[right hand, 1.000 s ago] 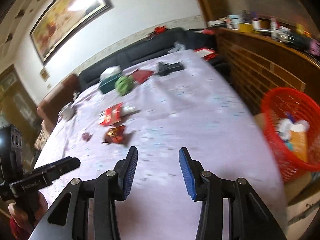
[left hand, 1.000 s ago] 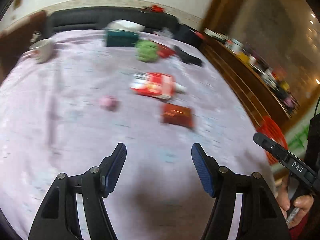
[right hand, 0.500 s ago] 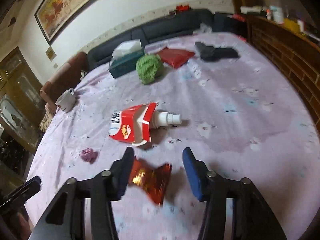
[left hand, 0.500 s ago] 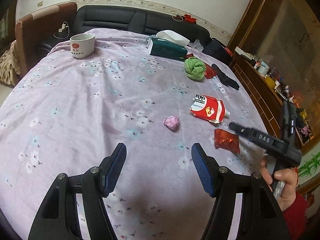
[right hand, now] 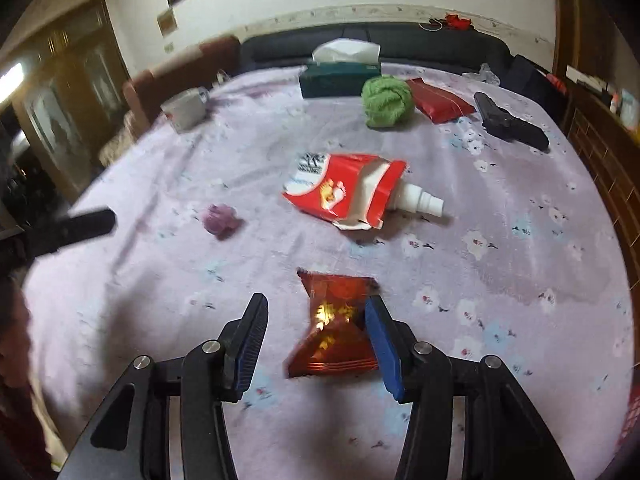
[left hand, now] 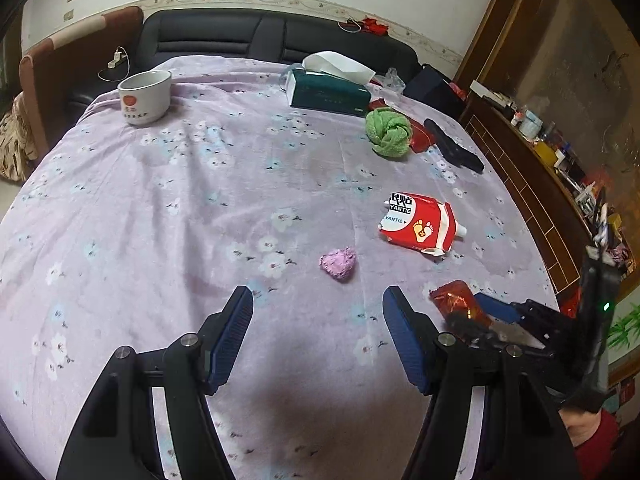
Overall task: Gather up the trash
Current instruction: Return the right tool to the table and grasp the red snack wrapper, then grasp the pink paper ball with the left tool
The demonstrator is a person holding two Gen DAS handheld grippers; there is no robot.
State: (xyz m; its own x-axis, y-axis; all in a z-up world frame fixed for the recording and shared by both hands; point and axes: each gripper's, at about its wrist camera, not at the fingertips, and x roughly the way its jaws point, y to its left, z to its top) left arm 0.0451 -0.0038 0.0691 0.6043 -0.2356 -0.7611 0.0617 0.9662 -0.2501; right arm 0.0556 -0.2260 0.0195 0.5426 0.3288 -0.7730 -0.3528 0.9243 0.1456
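Trash lies scattered over the counter (left hand: 168, 208) with its lilac flowered cloth, and going left to right there is first the left tool (left hand: 316, 336), spread wide and holding nothing, poised low with the crumpled pink wad (left hand: 338, 263) just ahead of its gap. A white cup (left hand: 145, 97) at the far left and a tissue box (left hand: 328, 94) at the back are likely not rubbish — a hasty sweep could take them for it. Next comes the torn red pouch (right hand: 342, 192) with its white spout, lying flat near the middle, well apart from both tools. Beyond it sit a green cloth ball (right hand: 386, 100), a red packet (right hand: 438, 100) and a black toy pistol (right hand: 510, 124).

Furthest right, the right tool (right hand: 316, 340) is open around the shiny red wrapper (right hand: 334, 324); its right pad looks to be touching the wrapper's edge, while the left pad stands clear. My worry is here — the foil is thin and slick, so if the tool closes off-centre, it may push the wrapper sideways or pinch only a corner that slips free on lifting. Closing too low could also catch a fold of the soft cloth and drag the other litter with it
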